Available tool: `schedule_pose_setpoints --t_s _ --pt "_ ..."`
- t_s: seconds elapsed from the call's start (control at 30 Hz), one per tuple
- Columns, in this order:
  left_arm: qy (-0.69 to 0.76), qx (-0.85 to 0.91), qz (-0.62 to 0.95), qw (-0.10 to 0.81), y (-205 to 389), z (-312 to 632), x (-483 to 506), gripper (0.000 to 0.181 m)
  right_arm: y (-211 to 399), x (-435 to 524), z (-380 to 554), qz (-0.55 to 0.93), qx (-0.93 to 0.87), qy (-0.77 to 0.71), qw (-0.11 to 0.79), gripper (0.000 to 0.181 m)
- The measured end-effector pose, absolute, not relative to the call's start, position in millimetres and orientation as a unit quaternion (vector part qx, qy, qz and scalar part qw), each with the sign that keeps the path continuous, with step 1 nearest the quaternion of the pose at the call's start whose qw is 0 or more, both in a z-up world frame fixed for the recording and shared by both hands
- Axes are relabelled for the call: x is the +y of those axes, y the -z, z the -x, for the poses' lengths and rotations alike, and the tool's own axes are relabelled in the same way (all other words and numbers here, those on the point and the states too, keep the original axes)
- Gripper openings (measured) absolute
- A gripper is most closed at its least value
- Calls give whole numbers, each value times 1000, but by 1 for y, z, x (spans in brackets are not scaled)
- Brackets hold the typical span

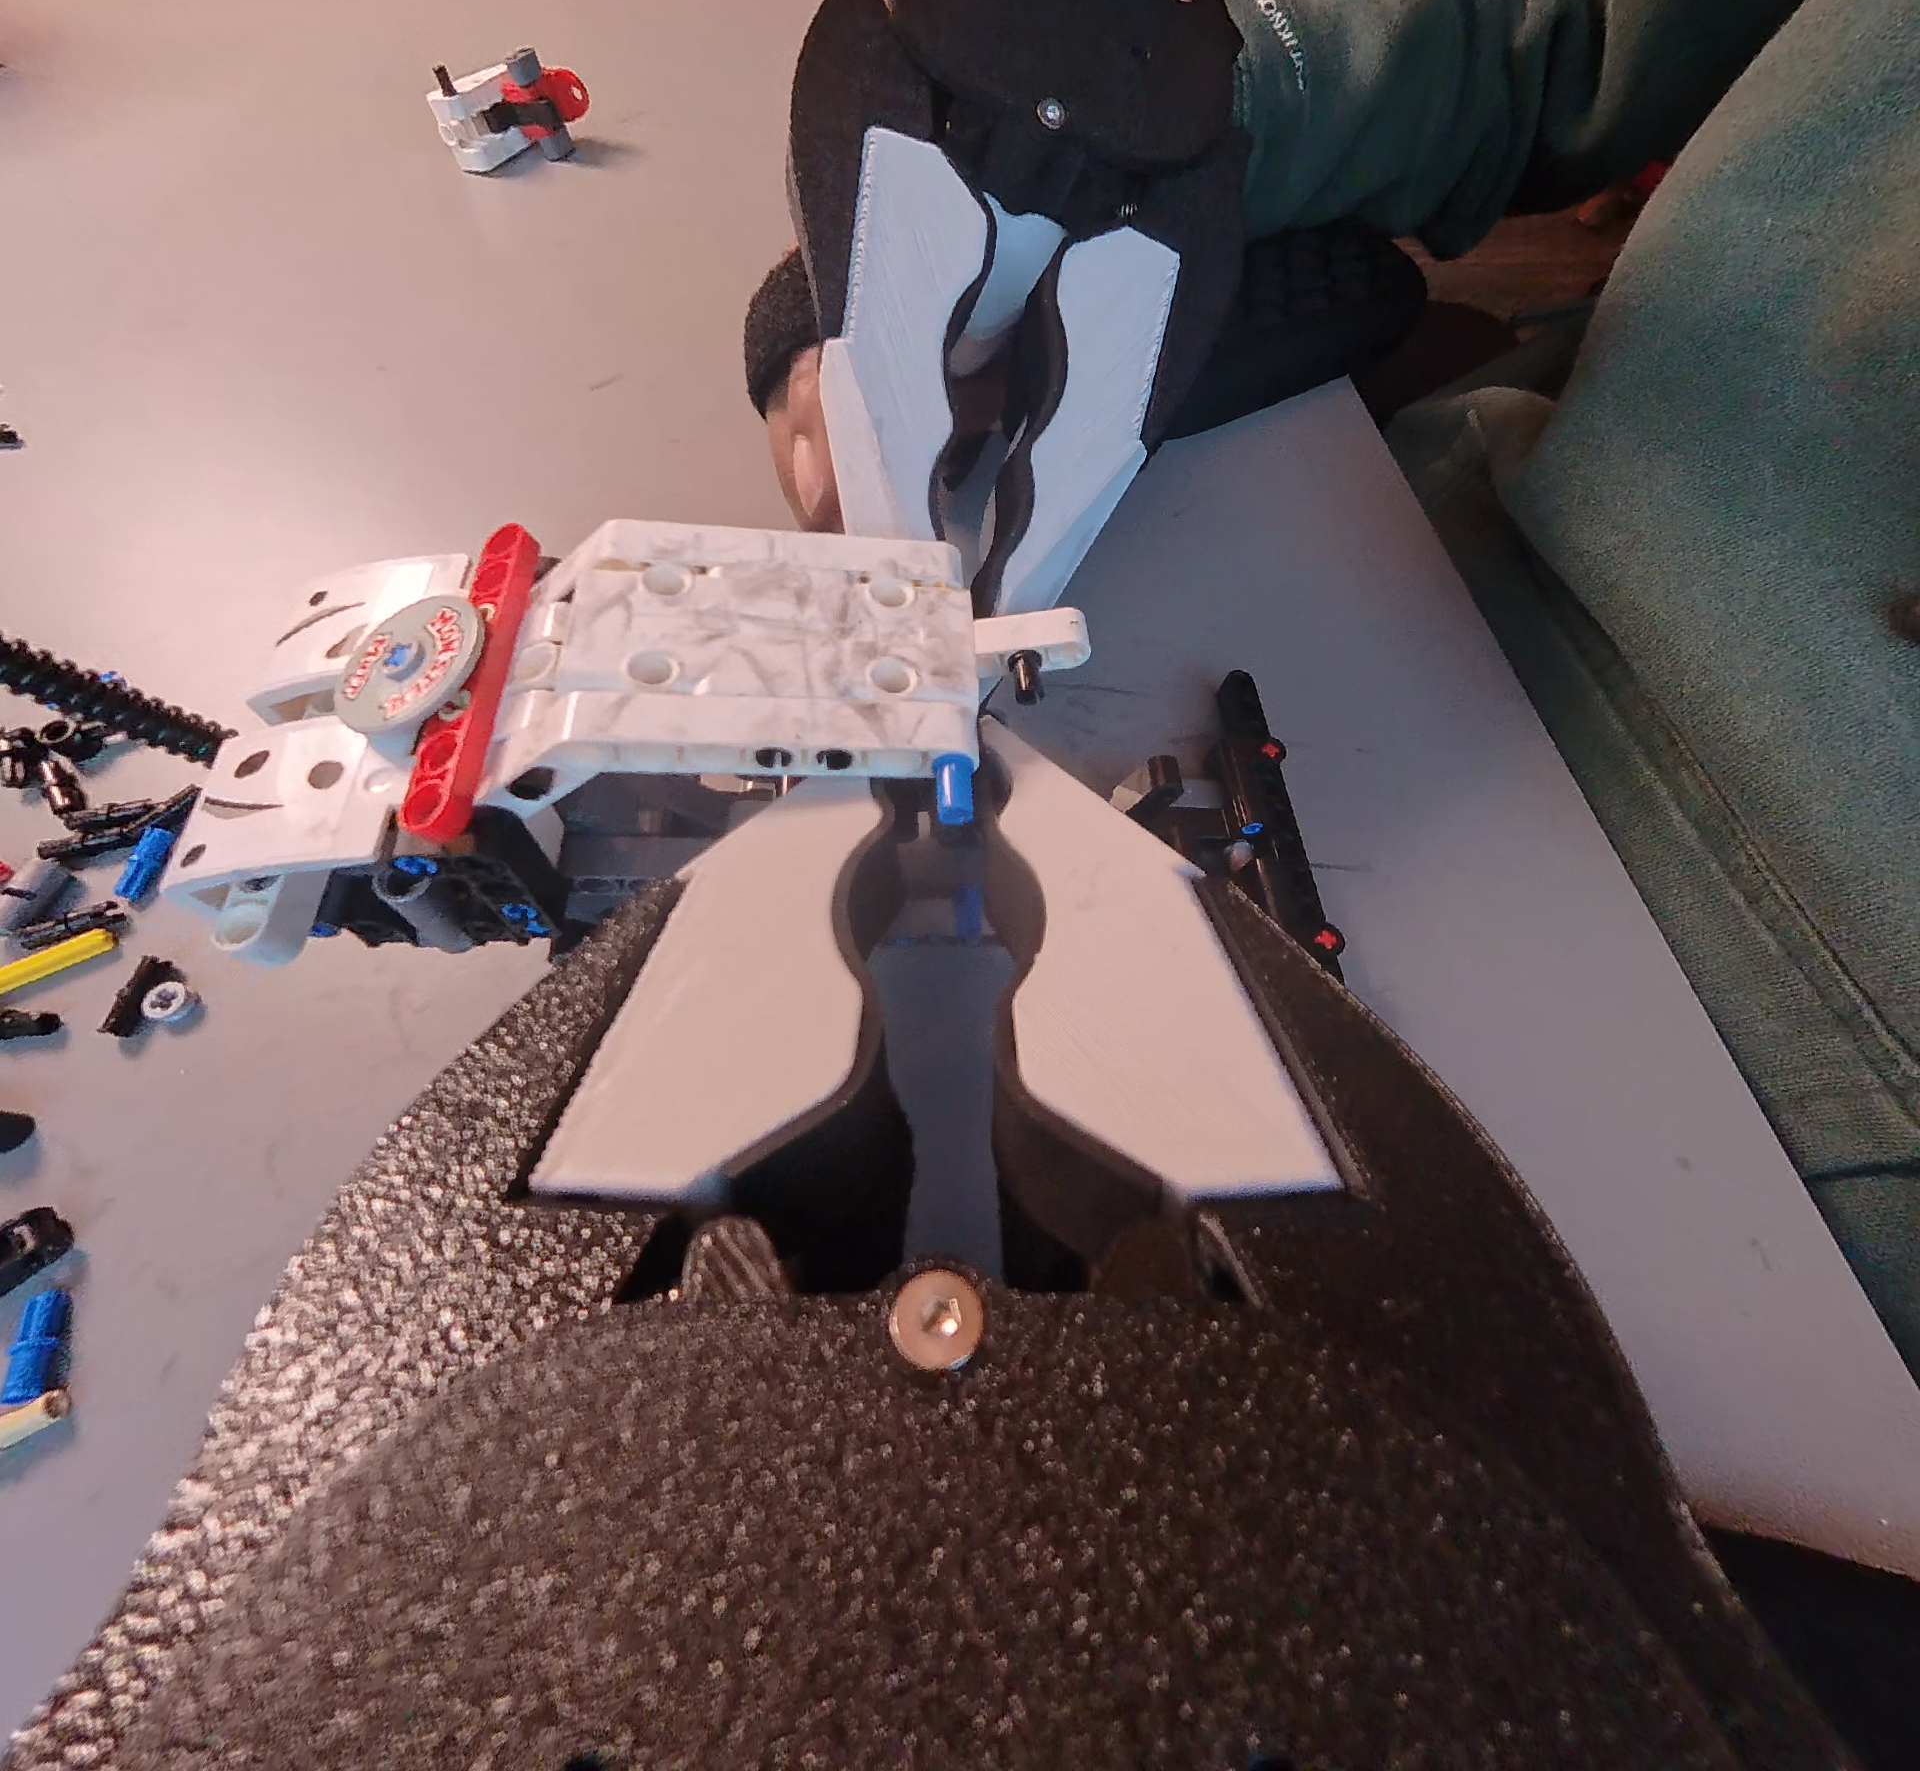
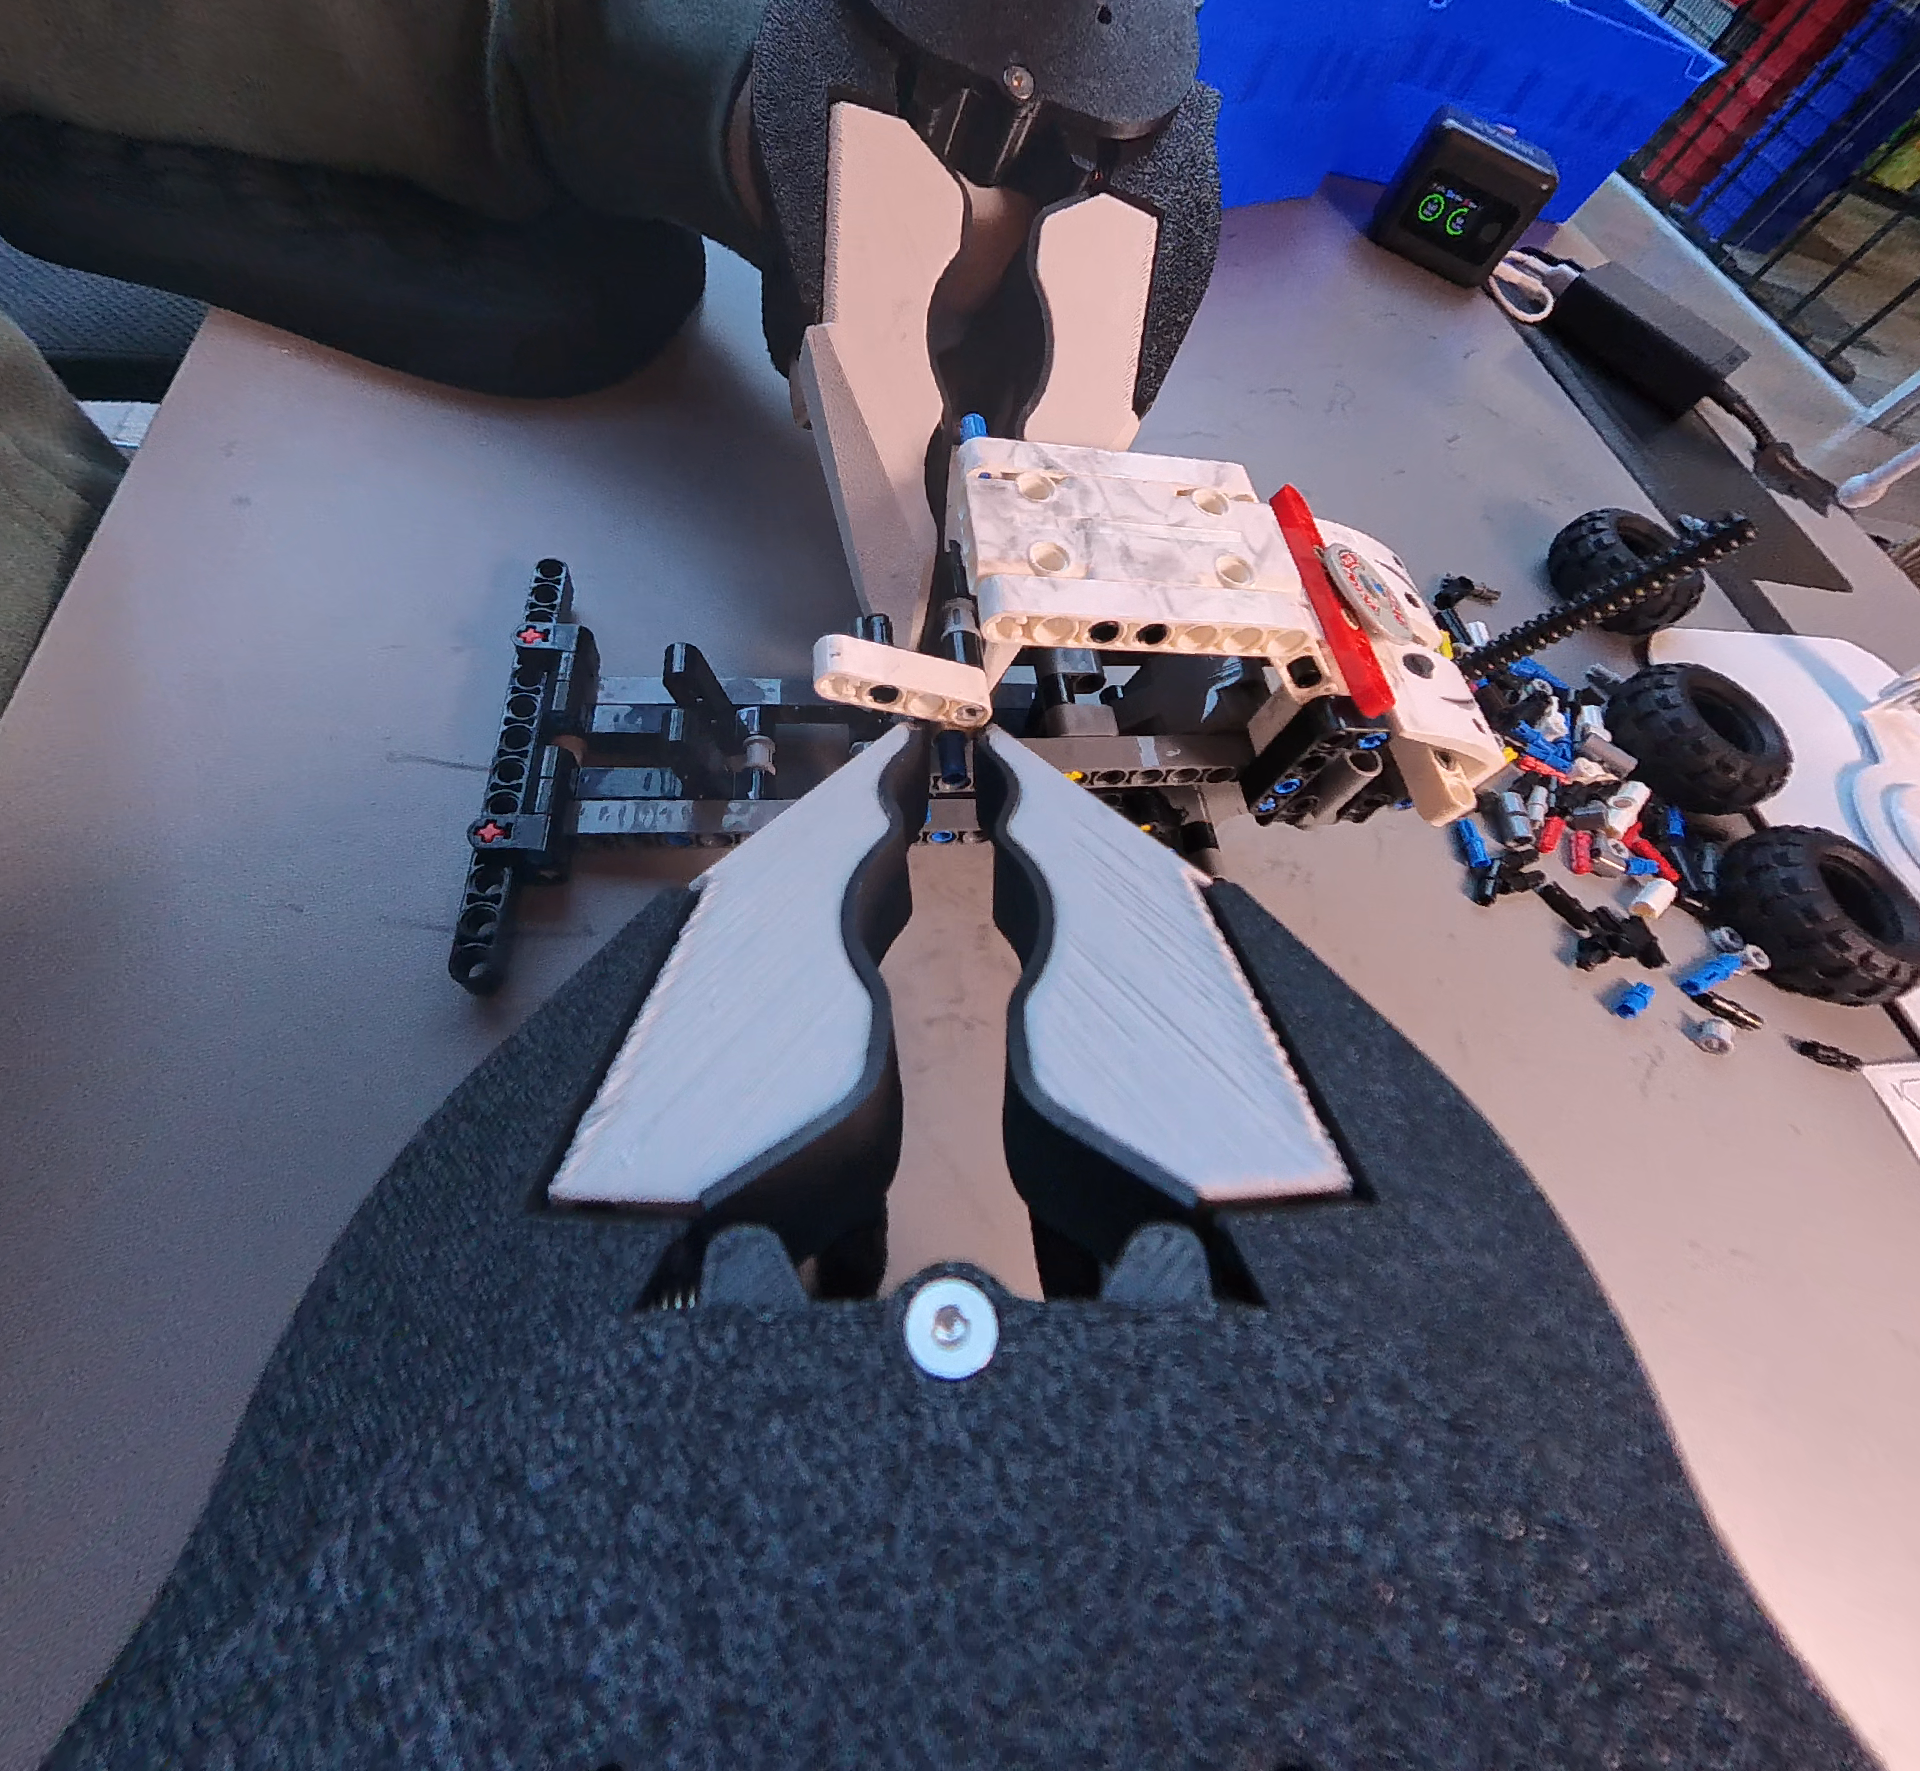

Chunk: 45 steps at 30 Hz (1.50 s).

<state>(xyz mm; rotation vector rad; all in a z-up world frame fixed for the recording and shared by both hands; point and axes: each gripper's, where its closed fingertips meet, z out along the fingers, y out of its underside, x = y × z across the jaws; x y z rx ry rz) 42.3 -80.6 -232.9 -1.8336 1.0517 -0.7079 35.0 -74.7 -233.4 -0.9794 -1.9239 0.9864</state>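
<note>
We steady the half-built toy truck (image 2: 1122, 641) from both ends of its white cab, our left gripper (image 1: 951, 791) pinched on a blue pin (image 1: 953, 786) there, our right gripper (image 2: 945, 750) closed on a black pin beside the cab's white lever (image 2: 902, 680).

two grippers (image 2: 948, 745), one brick truck (image 2: 1122, 641), three loose tyres (image 2: 1699, 734)
</note>
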Motion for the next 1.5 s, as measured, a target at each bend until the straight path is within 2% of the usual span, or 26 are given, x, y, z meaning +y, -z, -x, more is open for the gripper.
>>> schedule_pose_setpoints --t_s 0.2,0.43,0.73,0.9,1.0,1.1,1.5 --pt "262 410 748 451 233 -38 -73 10 234 -68 -32 412 -741 -382 368 6" --pt "239 395 758 460 233 -29 -66 24 235 -66 -33 410 -746 -368 374 5" --pt "190 382 771 472 231 -19 -54 28 237 -61 -38 431 -751 -340 367 3" --pt "165 388 776 469 231 -18 -46 37 237 -66 -43 439 -751 -335 361 4" --pt "129 385 782 473 230 -9 -34 27 246 -82 -49 419 -772 -350 326 0" --pt "140 376 787 469 230 -8 -32 31 252 -70 -46 408 -783 -292 367 12" --pt "142 346 802 466 231 7 -37 27 234 -55 -42 427 -744 -317 405 11"
